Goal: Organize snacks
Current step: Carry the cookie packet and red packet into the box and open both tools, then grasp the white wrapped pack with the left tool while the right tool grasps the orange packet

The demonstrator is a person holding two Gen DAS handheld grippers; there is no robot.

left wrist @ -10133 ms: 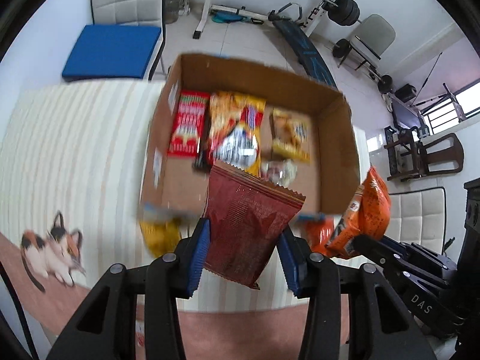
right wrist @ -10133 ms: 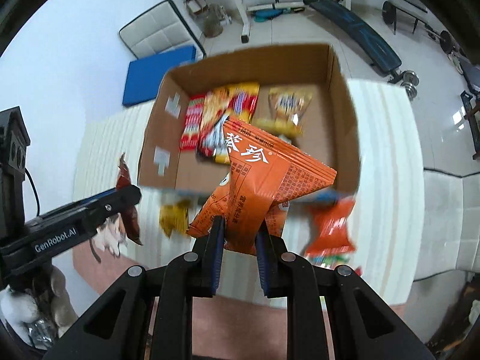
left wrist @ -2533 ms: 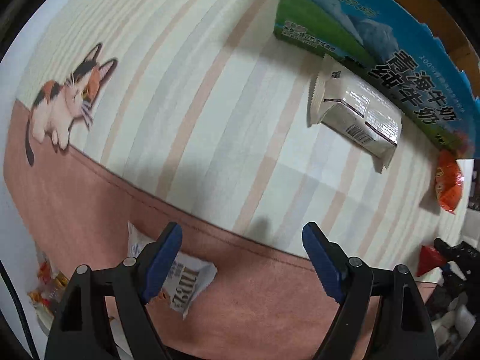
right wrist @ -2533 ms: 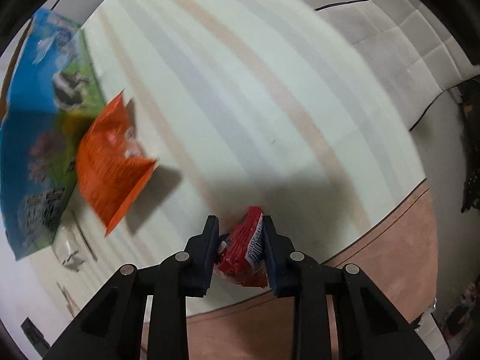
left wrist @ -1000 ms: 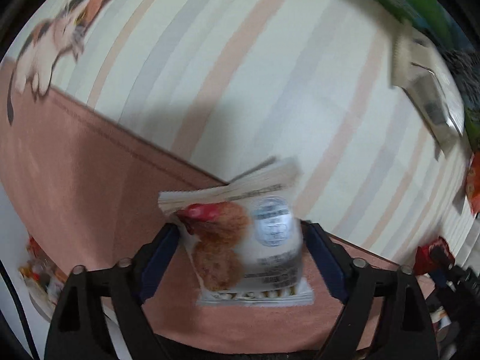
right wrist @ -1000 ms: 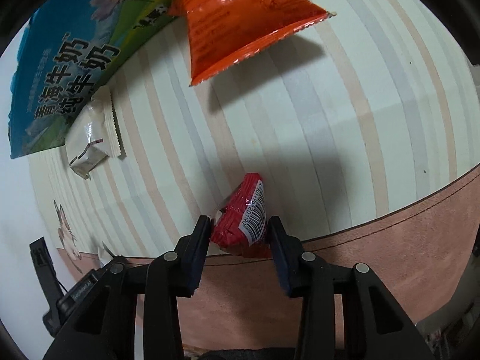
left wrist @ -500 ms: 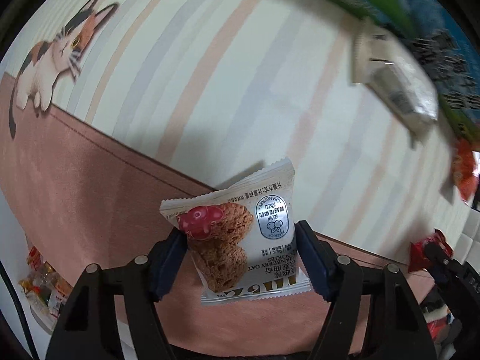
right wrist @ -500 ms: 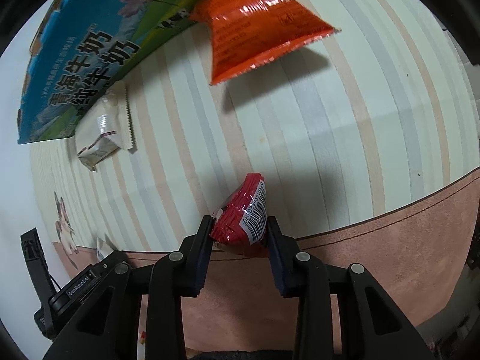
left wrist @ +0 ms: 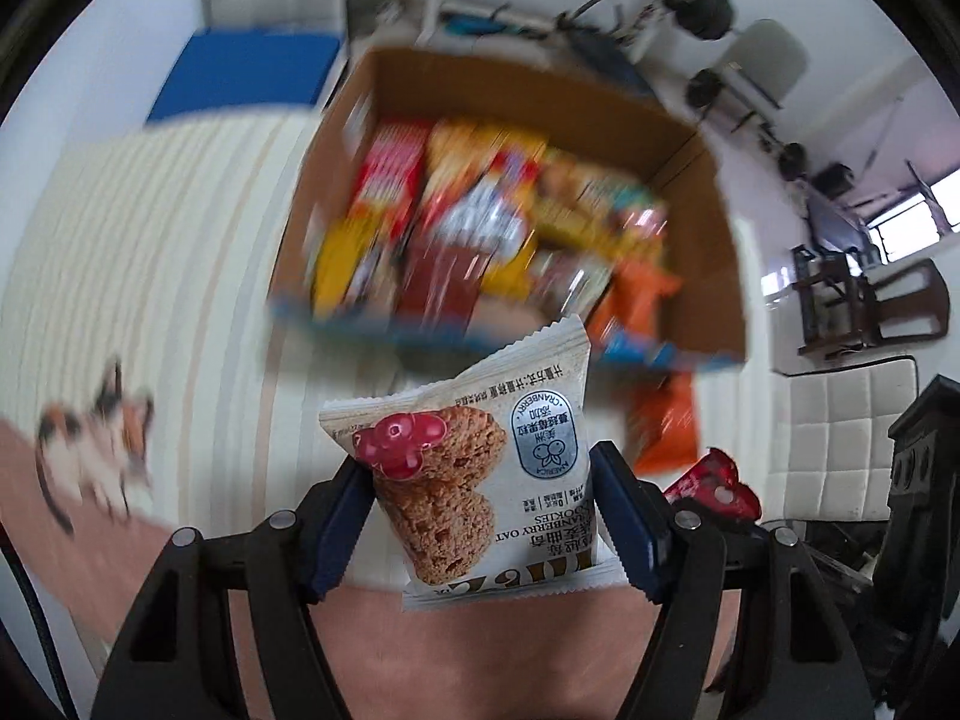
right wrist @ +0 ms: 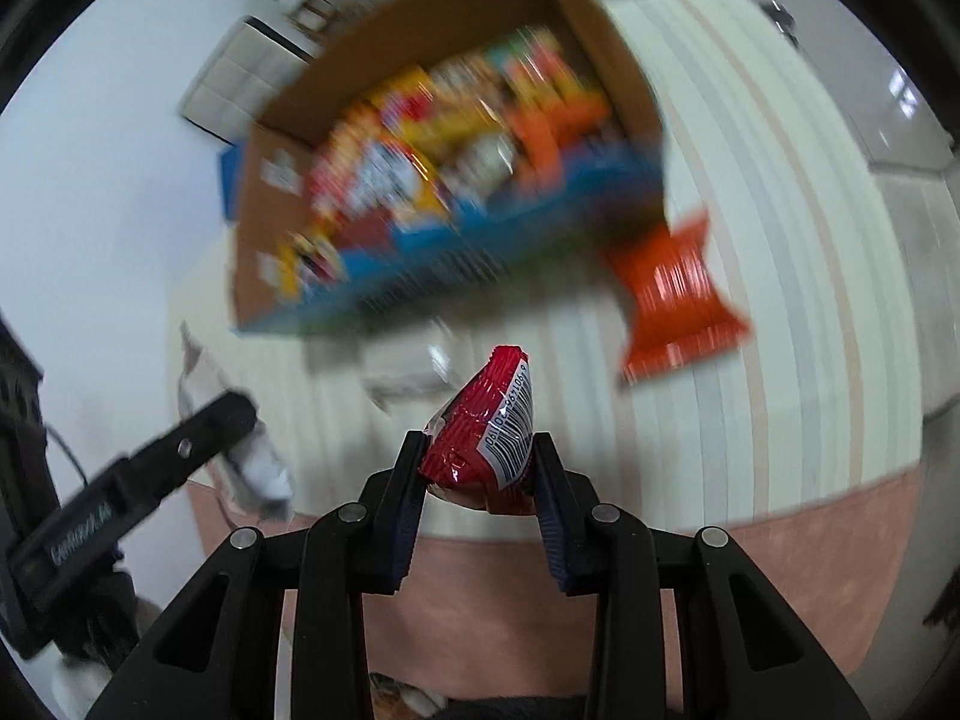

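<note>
Left wrist view is showing the left gripper (left wrist: 480, 516) pinching a cookie packet (left wrist: 480, 468) and the right gripper (right wrist: 477, 474) squeezing a red snack (right wrist: 480, 450), so both should be releasing only above the cardboard box (left wrist: 708, 228) at twelve o'clock.

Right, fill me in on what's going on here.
A person is sorting snacks. The left gripper is shut on a cranberry oat cookie packet, the right gripper on a small red packet. Ahead stands the cardboard box, already holding many snacks. An orange bag lies on the table beside it.
</note>
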